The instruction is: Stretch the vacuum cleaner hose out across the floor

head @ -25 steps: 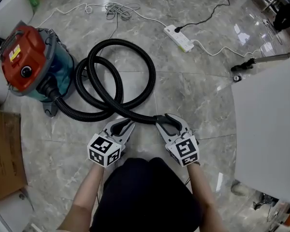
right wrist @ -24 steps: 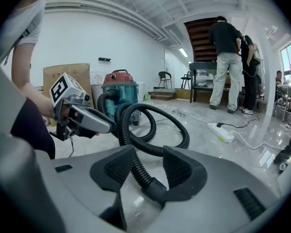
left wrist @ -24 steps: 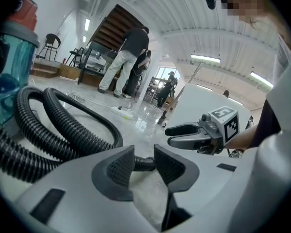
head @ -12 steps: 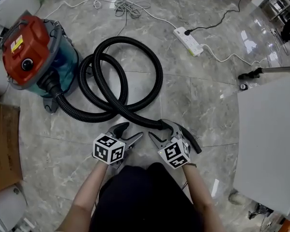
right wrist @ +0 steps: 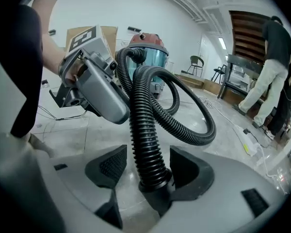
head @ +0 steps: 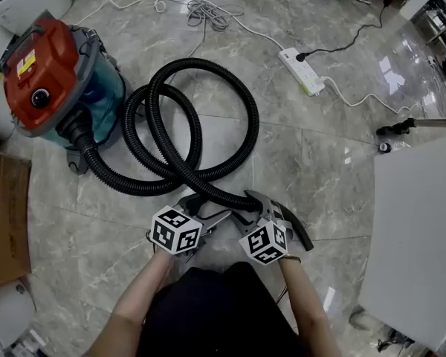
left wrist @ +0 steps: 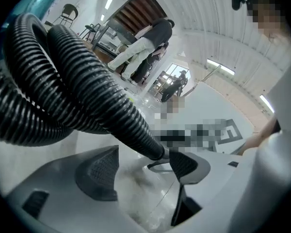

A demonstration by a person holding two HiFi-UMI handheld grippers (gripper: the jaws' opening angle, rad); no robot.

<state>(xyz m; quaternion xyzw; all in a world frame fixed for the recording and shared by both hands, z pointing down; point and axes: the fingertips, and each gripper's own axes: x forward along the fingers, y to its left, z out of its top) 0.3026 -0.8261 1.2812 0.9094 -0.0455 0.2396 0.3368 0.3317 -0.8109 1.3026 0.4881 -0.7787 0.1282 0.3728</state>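
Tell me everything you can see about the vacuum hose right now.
The hose is black, ribbed and looks like flexible plastic. It lies on the marble floor in two overlapping loops, not stretched out. One end joins the red-and-teal vacuum; the other ends in a smooth cuff and a curved rigid piece. That end runs between the open jaws of the right gripper, unclamped. The left gripper, also open, sits just beside it.

A white power strip (head: 305, 71) lies on the gray stone floor (head: 320, 169). A black plug (head: 299, 54) is stuck in it. A bunch of white cord (head: 208, 10) lies near the top. A brown box (head: 4, 222) is at the left. A white table (head: 424, 229) is at the right.
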